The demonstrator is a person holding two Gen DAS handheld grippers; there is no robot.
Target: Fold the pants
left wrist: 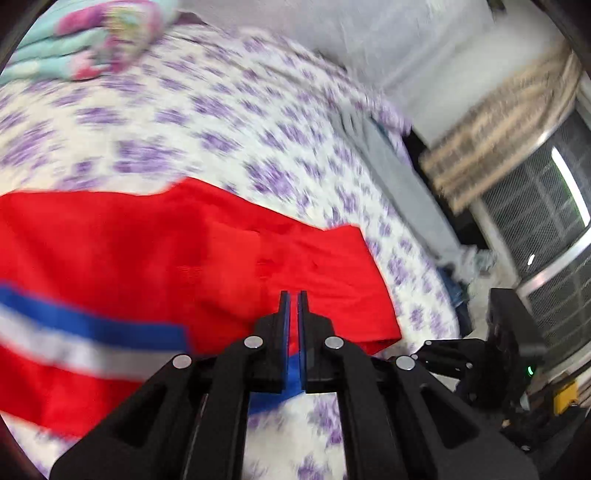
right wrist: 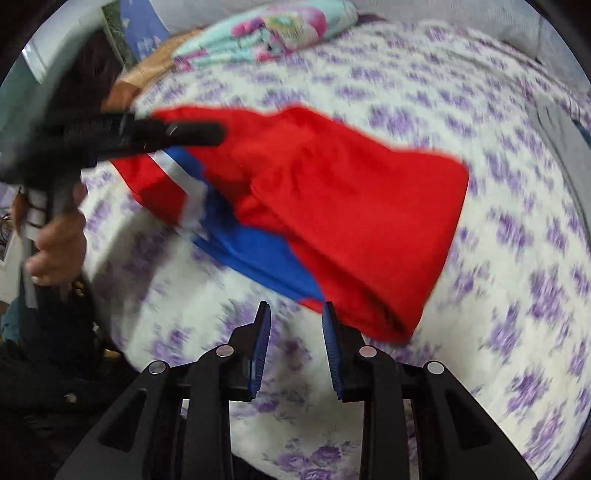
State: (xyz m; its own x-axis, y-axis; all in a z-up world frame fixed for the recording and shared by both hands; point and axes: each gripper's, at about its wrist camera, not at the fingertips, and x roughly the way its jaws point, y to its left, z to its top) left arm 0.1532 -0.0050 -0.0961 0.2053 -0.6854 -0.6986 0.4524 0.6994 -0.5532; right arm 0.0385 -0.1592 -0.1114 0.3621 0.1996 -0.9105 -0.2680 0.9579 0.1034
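Red pants (left wrist: 229,258) with a blue and white stripe lie bunched on the flowered bed. In the left wrist view my left gripper (left wrist: 293,295) has its jaws together over the red cloth, and blue stripe cloth shows in the slit between its fingers. From the right wrist view the left gripper (right wrist: 218,134) sits at the upper left, with the striped part of the pants (right wrist: 332,206) hanging from it. My right gripper (right wrist: 295,314) hovers just before the near hem, jaws partly apart, only bedsheet between them.
A bedsheet (right wrist: 517,258) with purple flowers covers the bed. A folded pastel blanket (right wrist: 273,29) lies at the far end. A person's hand (right wrist: 59,243) holds the left gripper's handle. Beyond the bed's right edge are a curtain (left wrist: 498,140) and a window grille (left wrist: 546,221).
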